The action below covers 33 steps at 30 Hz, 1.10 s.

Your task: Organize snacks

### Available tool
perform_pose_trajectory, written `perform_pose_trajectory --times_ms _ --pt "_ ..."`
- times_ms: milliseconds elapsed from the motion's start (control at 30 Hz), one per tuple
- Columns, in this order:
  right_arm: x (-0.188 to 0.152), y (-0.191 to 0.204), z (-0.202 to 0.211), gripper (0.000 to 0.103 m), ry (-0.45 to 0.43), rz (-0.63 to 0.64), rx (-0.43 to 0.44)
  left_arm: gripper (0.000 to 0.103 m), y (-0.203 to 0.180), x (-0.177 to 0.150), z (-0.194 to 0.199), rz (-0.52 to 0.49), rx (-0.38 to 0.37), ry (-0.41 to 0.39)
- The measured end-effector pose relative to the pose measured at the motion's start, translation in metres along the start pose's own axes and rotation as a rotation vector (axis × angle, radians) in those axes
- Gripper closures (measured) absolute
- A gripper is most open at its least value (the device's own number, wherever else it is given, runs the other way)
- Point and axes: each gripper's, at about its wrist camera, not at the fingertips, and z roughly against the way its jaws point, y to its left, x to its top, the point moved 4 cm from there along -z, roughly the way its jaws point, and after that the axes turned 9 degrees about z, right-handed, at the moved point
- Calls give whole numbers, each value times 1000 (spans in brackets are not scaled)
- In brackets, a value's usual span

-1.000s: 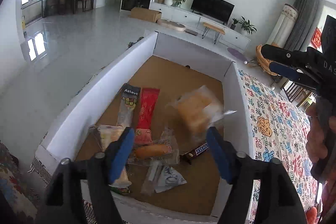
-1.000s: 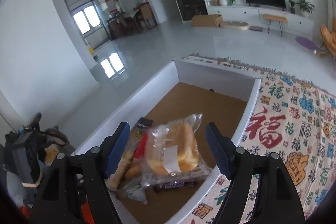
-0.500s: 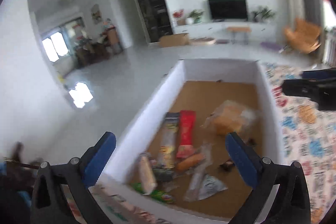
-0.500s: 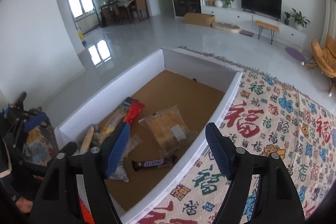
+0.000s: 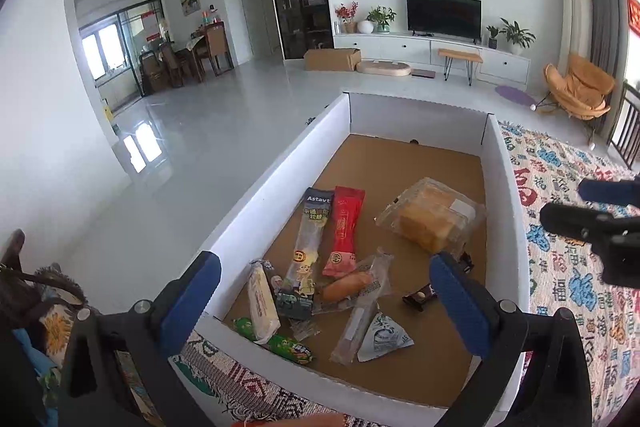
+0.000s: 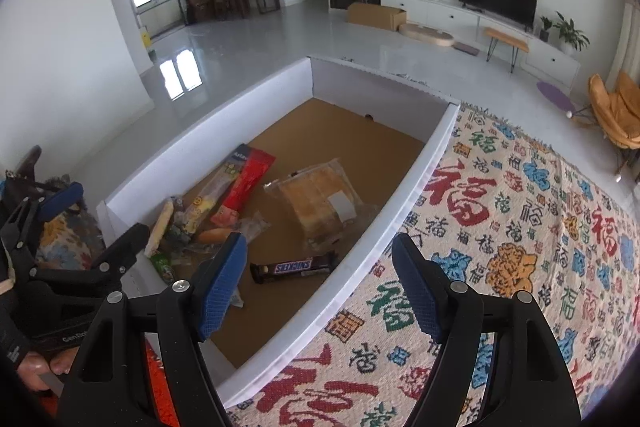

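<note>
A white box (image 5: 280,167) with a brown floor holds several snacks. A clear bag of bread (image 5: 434,215) lies at its right side and shows in the right wrist view too (image 6: 320,199). A Snickers bar (image 6: 294,267) lies near the right wall. A red packet (image 5: 345,231), a grey Astavt packet (image 5: 310,239), a sausage bun (image 5: 348,283) and a white triangular pack (image 5: 382,337) lie at the near left. My left gripper (image 5: 324,301) is open and empty above the box's near end. My right gripper (image 6: 320,281) is open and empty above the box's right wall.
The box stands on a patterned cloth (image 6: 520,227) with red, blue and green characters that spreads to the right. Beyond is a grey tiled floor (image 5: 240,107), a TV unit (image 5: 440,47) and an orange chair (image 5: 580,87) at the far right.
The bread bag has dropped from between my right fingers into the box. Both grippers have pulled back and up from the box, and the left one has opened wider.
</note>
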Motion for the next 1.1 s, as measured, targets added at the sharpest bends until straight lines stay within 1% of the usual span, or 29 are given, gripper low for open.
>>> perform_pose_trajectory --times_ms 67,167,267,467,667,900,1100 --pt "-3 2 -2 25 14 -7 4 0 1 -2 0 13 -6 8" --pt "-5 7 -3 25 26 -11 13 0 0 -1 0 7 6 10" --pt "-5 13 -4 25 33 -7 18 0 -1 -1 1 15 -14 32" --pt "0 22 -2 25 46 4 21 0 4 3 -2 37 -27 69" --pt "4 32 -4 25 60 20 25 0 10 5 -4 43 -13 82" --pt "7 37 -6 25 75 22 33 0 18 10 0 54 17 60" --pt "8 38 -4 25 86 20 22 0 25 13 5 77 28 50"
